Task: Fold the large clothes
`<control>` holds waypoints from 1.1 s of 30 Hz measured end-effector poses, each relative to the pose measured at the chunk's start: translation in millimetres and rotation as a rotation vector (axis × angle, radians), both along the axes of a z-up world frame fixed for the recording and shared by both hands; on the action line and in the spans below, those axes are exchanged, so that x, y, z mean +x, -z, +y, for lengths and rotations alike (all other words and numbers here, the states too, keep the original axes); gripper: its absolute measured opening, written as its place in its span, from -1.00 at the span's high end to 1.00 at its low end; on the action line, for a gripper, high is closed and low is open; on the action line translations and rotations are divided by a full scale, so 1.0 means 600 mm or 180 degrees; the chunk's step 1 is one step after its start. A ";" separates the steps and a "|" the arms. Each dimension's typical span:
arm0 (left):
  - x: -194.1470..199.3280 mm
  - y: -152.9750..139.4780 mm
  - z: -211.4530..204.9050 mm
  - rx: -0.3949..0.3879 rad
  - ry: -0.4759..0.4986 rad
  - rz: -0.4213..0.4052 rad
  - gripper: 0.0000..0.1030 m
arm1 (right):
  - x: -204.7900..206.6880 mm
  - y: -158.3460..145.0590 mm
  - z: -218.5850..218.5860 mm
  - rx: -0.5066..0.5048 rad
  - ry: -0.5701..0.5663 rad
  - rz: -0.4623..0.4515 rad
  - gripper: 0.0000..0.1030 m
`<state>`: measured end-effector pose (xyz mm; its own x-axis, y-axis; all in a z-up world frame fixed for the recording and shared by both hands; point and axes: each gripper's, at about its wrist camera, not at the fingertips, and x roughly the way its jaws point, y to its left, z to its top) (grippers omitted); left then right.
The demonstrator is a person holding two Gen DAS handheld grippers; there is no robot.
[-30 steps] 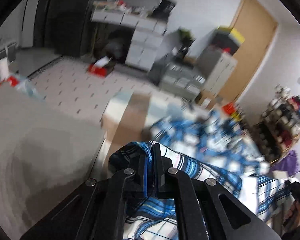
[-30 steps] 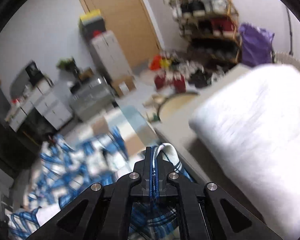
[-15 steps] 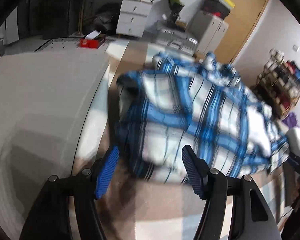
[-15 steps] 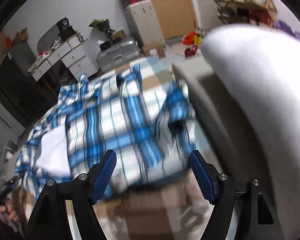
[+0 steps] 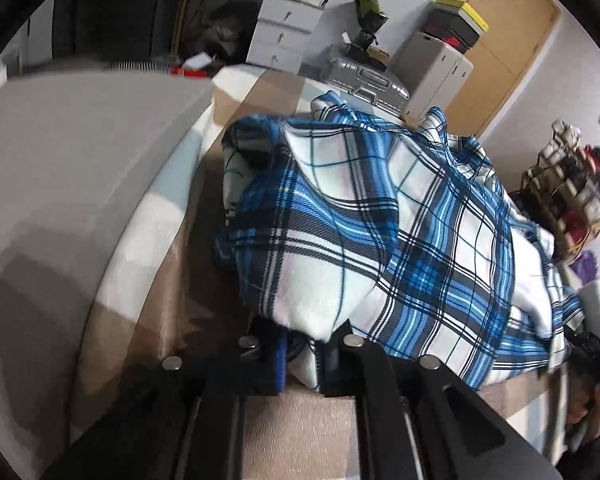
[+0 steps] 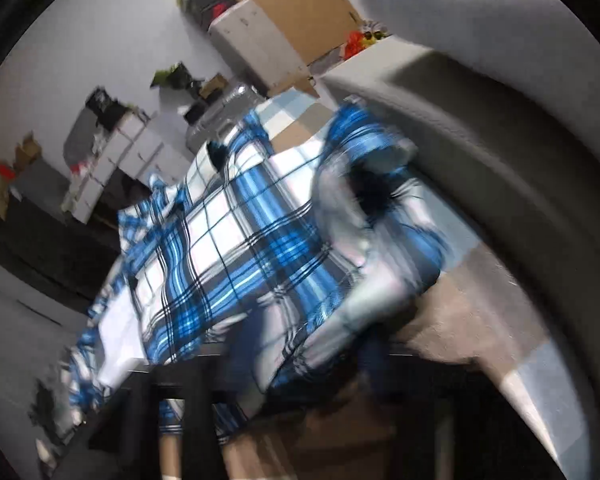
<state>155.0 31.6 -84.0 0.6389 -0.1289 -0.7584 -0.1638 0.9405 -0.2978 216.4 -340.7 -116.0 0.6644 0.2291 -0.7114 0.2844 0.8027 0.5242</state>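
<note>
Pinching the blue-and-white plaid cotton shirt (image 5: 380,240) at the bed's (image 5: 308,432) near edge, my left gripper (image 5: 300,356) has just clenched; my right gripper (image 6: 300,364) is blurred, closing on its hem.

My work surface is a bed (image 5: 204,304) with a brown-and-pale checked cover. The blue-white plaid shirt (image 5: 400,240) lies crumpled directly on it, beside a grey cushion (image 5: 68,168).
</note>
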 end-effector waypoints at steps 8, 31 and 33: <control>-0.096 -0.017 0.012 0.0048 0.0057 -0.0198 0.97 | -0.062 -0.004 0.004 -0.0188 -0.0128 0.0031 0.89; -0.255 -0.088 0.033 -0.0121 -0.0197 -0.0600 -0.13 | -0.337 -0.068 -0.027 -0.0242 0.0125 -0.0358 -0.24; -0.259 -0.085 0.024 -0.0156 -0.0056 -0.0611 -0.27 | -0.343 -0.080 -0.018 -0.0169 0.0023 -0.0510 -0.34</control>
